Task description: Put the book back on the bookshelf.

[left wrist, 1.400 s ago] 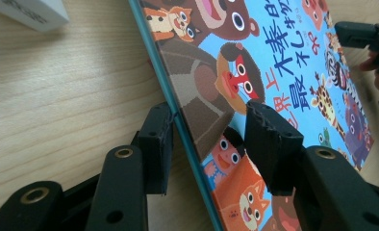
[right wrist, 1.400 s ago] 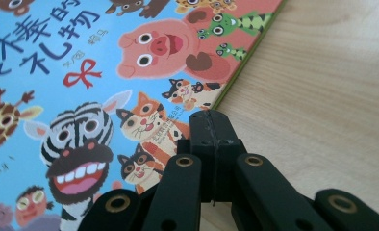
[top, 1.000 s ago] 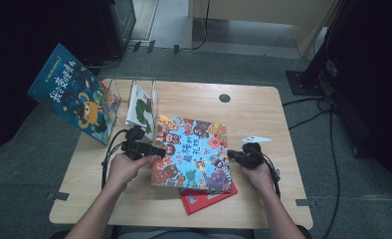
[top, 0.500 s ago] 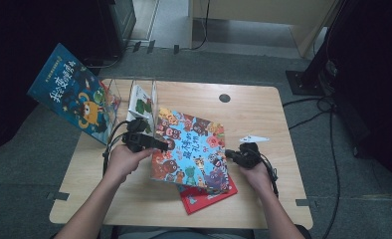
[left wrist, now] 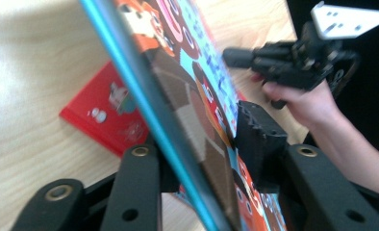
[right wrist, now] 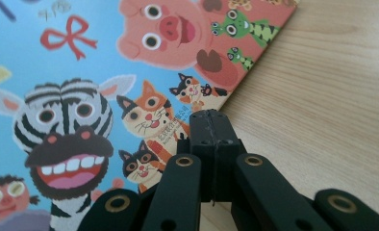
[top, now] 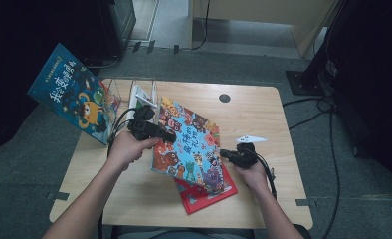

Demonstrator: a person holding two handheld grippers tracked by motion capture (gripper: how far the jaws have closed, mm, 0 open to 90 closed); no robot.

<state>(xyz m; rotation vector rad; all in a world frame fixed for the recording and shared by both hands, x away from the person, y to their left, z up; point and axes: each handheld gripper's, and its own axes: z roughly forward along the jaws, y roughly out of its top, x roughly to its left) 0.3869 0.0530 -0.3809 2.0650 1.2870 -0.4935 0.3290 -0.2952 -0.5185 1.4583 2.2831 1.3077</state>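
Left gripper (top: 168, 136) is clamped on the near-left edge of the blue animal book (top: 189, 144), one jaw under the cover, one on top, as the left gripper view shows w/ the blue edge running between the jaws. The book (left wrist: 197, 110) is tilted up off the worktop (top: 263, 119), left side raised, right side lower and over the red book (top: 204, 194). Right gripper (top: 224, 154) has its jaws pressed together w/ nothing between them; in the right gripper view the tips (right wrist: 211, 120) sit right at the book's right edge, by the cat drawings, touching or just beside it, can't tell which.

Largest to smallest, the rest of what's here:
- Worktop: pale wood, mostly bare on the right half.
- Blue monster book (top: 69, 99): leaning at the far-left corner, beside a clear rack (top: 112, 97).
- Blue animal book: mid-worktop, in the air on one side.
- Red book: flat, part hidden beneath the animal book; also seen past the jaws in the left gripper view (left wrist: 106, 115).
- White-green book (top: 143, 99): upright in the rack, just behind the left gripper.

Progress, my read: looks like books are going into the rack. One is in, maybe a second w/ the monster book. The animal book is gripped and partly lifted, so the pickup is about done; carry to the rack and slotting upright are left. Red book untouched, prob. last.
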